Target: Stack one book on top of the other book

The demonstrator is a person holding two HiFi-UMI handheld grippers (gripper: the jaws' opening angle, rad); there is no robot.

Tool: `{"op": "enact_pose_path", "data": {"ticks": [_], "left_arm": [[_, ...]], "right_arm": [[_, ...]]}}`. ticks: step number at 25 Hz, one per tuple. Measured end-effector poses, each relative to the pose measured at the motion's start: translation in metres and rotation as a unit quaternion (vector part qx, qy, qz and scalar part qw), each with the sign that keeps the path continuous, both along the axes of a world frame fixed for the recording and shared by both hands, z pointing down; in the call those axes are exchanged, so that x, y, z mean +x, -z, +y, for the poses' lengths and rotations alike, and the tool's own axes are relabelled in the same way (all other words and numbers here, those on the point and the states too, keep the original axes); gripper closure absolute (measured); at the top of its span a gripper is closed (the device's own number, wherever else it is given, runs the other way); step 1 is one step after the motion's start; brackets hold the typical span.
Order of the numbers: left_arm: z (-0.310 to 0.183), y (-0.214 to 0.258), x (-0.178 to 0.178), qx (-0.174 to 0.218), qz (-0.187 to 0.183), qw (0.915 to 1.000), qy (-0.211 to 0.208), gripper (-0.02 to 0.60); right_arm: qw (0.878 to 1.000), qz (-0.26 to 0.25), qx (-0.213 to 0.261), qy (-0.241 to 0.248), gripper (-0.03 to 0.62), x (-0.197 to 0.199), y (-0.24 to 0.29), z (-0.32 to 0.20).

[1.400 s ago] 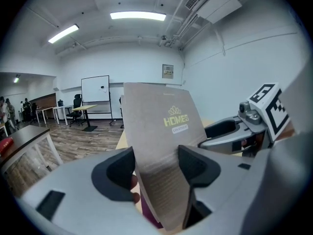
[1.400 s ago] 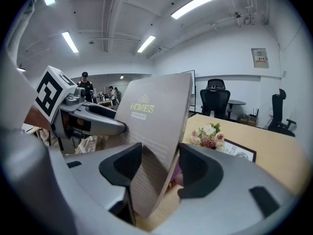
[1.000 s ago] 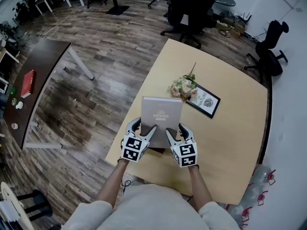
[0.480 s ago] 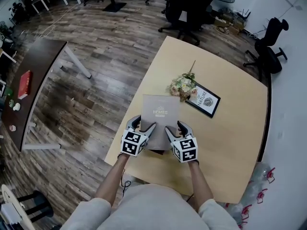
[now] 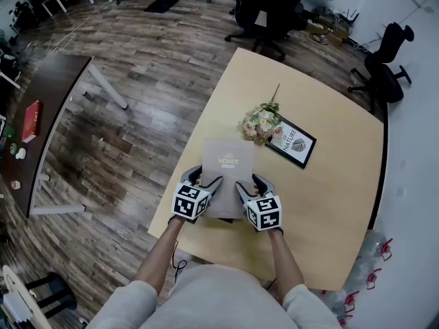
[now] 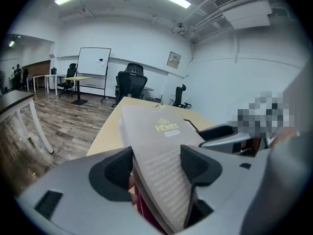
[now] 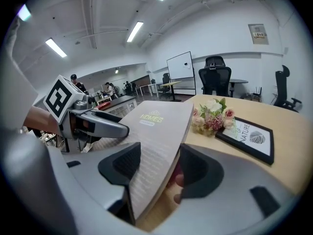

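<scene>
- Table of pale wood carries everything; no box, tray or other container shows on it, so nothing is held inside anything.
- Grey book, titled "HOMES", has sunk toward the tabletop over the last second. Its near end is carried by the 2 grippers, and it looks close to being set down, the stack nearly made.
- Dark red book lies directly under the grey one, seen only as a maroon edge in the left gripper view. I cannot tell whether the 2 books touch yet.
- Framed print lies well beyond the books.
- Flowers lie just past the grey book's far edge, touching the print's corner.
- Left gripper pinches the grey book's left edge, though its jaws are opening slightly.
- Right gripper clamps the right edge, 1 pad on the cover, 1 underneath.
</scene>
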State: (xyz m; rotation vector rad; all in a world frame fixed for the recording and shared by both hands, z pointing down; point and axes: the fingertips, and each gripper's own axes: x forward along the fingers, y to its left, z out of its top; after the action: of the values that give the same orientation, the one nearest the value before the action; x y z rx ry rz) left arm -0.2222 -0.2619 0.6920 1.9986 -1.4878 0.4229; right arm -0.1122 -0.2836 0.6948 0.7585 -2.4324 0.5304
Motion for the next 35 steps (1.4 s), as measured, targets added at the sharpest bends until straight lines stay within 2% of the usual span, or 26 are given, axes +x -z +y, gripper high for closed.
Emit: {"op": "enact_pose_path", "data": {"ticks": [8, 18, 24, 26, 35], "left_arm": [[-0.002, -0.022, -0.001, -0.037, 0.023, 0.9991, -0.006, 0.273], [-0.003, -0.029, -0.002, -0.043, 0.041, 0.9982, -0.002, 0.268], [-0.005, -0.028, -0.005, -0.040, 0.031, 0.9987, 0.003, 0.255], [-0.003, -0.027, -0.006, -0.037, 0.026, 0.9989, 0.005, 0.250], [0.004, -0.001, -0.012, -0.003, 0.003, 0.9999, 0.013, 0.250]], "right_arm": [[1.000, 0.013, -0.019, -0.002, 0.353, -0.001, -0.017, -0.001], [1.000, 0.012, -0.020, -0.008, 0.344, -0.001, -0.020, -0.003], [1.000, 0.015, -0.017, -0.009, 0.344, 0.000, -0.021, -0.005], [1.000, 0.015, -0.014, -0.011, 0.321, 0.000, -0.018, -0.005], [1.000, -0.003, 0.016, -0.027, 0.330, 0.006, 0.008, -0.008]]}}
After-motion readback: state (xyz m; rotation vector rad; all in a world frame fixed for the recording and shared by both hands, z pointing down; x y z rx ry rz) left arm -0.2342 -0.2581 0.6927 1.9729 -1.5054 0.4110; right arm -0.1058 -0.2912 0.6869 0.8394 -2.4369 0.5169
